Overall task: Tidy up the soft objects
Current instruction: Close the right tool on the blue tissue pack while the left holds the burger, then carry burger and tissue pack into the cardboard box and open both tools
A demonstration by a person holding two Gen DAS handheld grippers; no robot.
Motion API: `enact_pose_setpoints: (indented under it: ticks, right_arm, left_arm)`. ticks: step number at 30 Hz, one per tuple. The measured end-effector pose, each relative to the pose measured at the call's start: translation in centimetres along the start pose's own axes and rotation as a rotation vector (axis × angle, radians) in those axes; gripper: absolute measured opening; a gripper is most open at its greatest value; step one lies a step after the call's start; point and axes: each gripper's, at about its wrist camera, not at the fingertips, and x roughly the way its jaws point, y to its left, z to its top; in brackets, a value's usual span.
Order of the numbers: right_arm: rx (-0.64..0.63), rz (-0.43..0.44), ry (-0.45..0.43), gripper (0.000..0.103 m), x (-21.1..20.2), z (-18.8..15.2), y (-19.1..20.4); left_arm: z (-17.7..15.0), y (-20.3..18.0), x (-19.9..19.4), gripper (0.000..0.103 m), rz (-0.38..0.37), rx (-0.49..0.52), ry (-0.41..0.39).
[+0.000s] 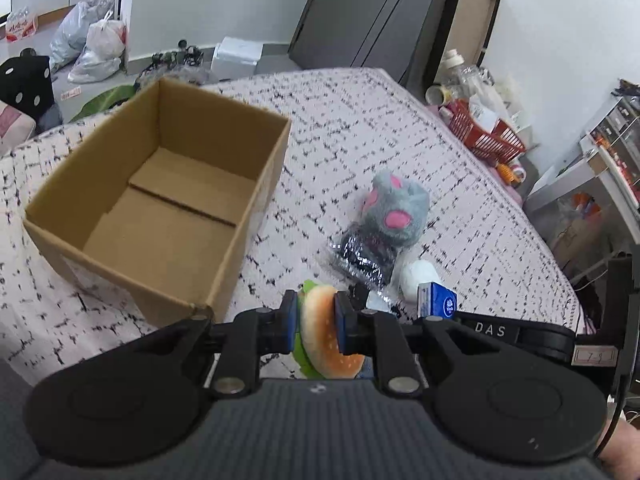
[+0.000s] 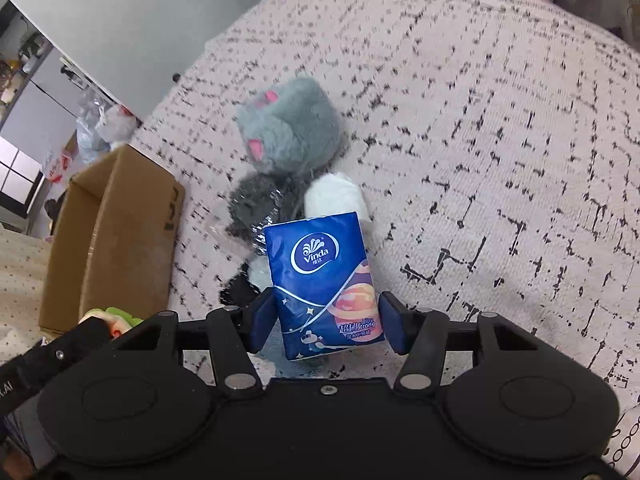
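Observation:
My left gripper (image 1: pixel 316 322) is shut on a soft burger toy (image 1: pixel 320 332), held above the patterned bedspread (image 1: pixel 400 120) beside the near right corner of an open, empty cardboard box (image 1: pixel 160 200). My right gripper (image 2: pixel 326 324) is shut on a blue Vinda tissue pack (image 2: pixel 324 276); the pack also shows in the left wrist view (image 1: pixel 438 304). A grey plush with pink patches (image 1: pixel 394 208) (image 2: pixel 288 132), a black item in clear wrap (image 1: pixel 362 258) (image 2: pixel 256 208) and a white soft roll (image 1: pixel 418 278) (image 2: pixel 336 196) lie together on the bedspread ahead of both grippers.
The box also shows at the left of the right wrist view (image 2: pixel 116 240). A red basket (image 1: pixel 484 132) with clutter stands past the bed's right edge. Dark cabinets (image 1: pixel 380 20) stand behind. Bags (image 1: pixel 100 44) lie on the floor at the far left.

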Motion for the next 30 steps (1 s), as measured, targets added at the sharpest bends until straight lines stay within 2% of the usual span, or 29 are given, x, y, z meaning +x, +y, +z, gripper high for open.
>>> enact_pose_setpoints:
  ticks: [12,20,27,30]
  right_arm:
    - [-0.068,0.044,-0.148,0.054,-3.1,-0.6,3.3]
    - [-0.103,0.118,-0.260,0.054,-5.1,-0.7,5.5]
    - [-0.130,0.194,-0.328,0.054,-5.6,-0.8,7.4]
    - [-0.141,0.206,-0.328,0.054,-5.4,-0.7,8.0]
  left_arm:
    - [1.6,1.9,-3.3,0.018,0.016,0.025,-0.063]
    - [3.0,3.8,-4.7,0.018,0.019,-0.011,-0.084]
    - [3.9,5.4,-5.1,0.018,0.045,-0.018,-0.099]
    - [4.4,6.4,-5.3,0.018,0.055,-0.029,-0.108]
